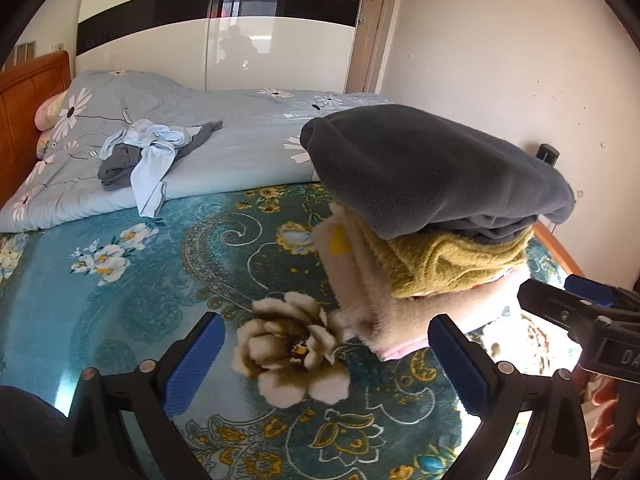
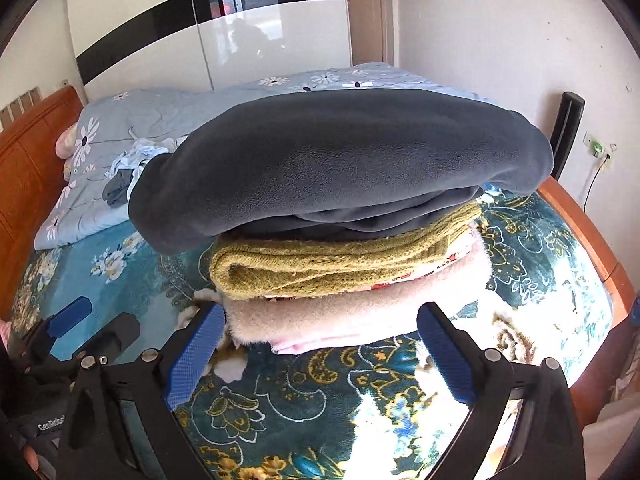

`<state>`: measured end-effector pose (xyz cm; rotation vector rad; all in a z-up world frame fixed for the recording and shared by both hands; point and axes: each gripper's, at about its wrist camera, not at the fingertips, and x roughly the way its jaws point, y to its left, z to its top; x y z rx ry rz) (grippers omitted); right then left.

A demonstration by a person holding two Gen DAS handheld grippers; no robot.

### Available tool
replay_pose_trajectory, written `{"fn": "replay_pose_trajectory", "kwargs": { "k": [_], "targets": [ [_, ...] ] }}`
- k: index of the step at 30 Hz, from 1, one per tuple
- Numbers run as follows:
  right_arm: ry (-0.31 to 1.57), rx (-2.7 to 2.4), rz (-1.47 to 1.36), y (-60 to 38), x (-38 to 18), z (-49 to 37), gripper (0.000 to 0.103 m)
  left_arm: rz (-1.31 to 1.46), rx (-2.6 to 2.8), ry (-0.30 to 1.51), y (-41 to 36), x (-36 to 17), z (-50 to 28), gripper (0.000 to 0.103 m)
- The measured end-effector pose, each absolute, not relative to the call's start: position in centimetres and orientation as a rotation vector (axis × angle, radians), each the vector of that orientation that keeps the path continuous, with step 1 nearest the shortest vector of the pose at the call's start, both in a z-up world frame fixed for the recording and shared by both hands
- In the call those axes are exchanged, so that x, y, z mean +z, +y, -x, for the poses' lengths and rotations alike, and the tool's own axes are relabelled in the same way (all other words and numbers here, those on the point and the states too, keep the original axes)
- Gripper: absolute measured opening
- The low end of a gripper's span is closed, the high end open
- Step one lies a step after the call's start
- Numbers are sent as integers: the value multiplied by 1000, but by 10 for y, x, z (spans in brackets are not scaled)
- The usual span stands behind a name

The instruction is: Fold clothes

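A stack of folded clothes sits on the teal floral blanket (image 1: 120, 280): a dark grey fleece (image 1: 432, 168) (image 2: 340, 160) on top, a mustard knit (image 1: 448, 264) (image 2: 320, 272) under it, a pale pink fleece (image 1: 368, 300) (image 2: 340, 320) at the bottom. My left gripper (image 1: 325, 322) is open, just left of the stack's near corner, holding nothing. My right gripper (image 2: 320, 309) is open in front of the stack, the pink fleece's edge lying between its blue pads without being pinched. A loose heap of light blue and grey clothes (image 1: 148, 152) (image 2: 128, 168) lies farther back.
A light blue daisy-print duvet (image 1: 248, 136) is bunched across the far half of the bed. An orange wooden headboard (image 1: 28, 100) stands at the left, the wooden bed frame edge (image 2: 580, 232) at the right. A glossy white wardrobe (image 1: 216, 32) is behind.
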<state>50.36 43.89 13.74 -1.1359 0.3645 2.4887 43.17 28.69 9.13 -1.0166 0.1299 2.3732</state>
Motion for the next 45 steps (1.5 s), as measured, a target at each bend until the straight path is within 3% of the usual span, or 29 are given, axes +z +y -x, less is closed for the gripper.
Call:
{"fn": "replay_pose_trajectory", "kwargs": {
  "k": [19,45],
  "targets": [
    [334,2365,1086,420,117,-505,98,1051,2269,-6,270,72,-425,103],
    [241,2341,1118,409,109,-505,98,1082,2338,89,274,70,-426,103]
  ]
}}
